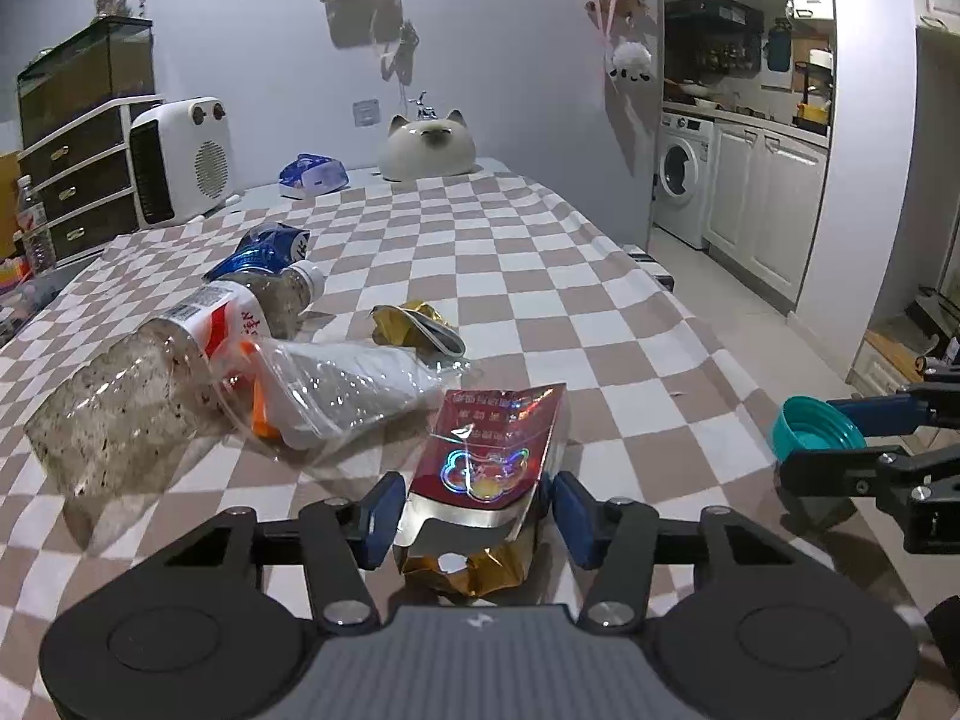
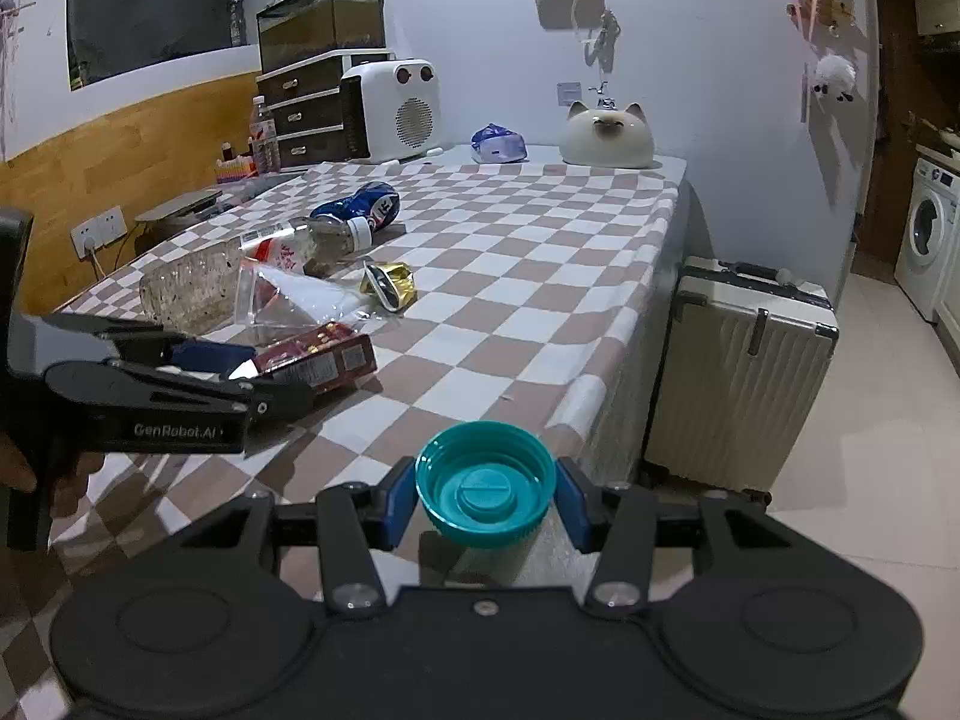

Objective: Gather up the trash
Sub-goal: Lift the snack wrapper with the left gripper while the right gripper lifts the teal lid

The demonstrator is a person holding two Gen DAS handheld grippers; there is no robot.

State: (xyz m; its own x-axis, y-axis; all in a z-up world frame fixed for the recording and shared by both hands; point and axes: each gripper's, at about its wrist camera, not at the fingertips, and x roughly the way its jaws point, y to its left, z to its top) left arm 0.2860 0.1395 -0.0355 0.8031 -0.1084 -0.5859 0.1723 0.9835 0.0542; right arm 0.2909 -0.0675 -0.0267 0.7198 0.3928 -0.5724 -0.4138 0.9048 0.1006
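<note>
My left fingers [image 1: 471,519] pinched the light, crinkly red pouch [image 1: 489,456] by its near end; right fingers [image 2: 486,507] clamped the stiff teal cap [image 2: 485,492] at its rim.

Left tool [image 1: 471,519] pads flank red foil packet [image 1: 489,456], contact unclear; right tool [image 1: 840,438] clamps teal cap [image 1: 807,429]; clear bottle [image 1: 150,384], plastic bag [image 1: 348,390] on checkered worktop [image 1: 540,300]
</note>
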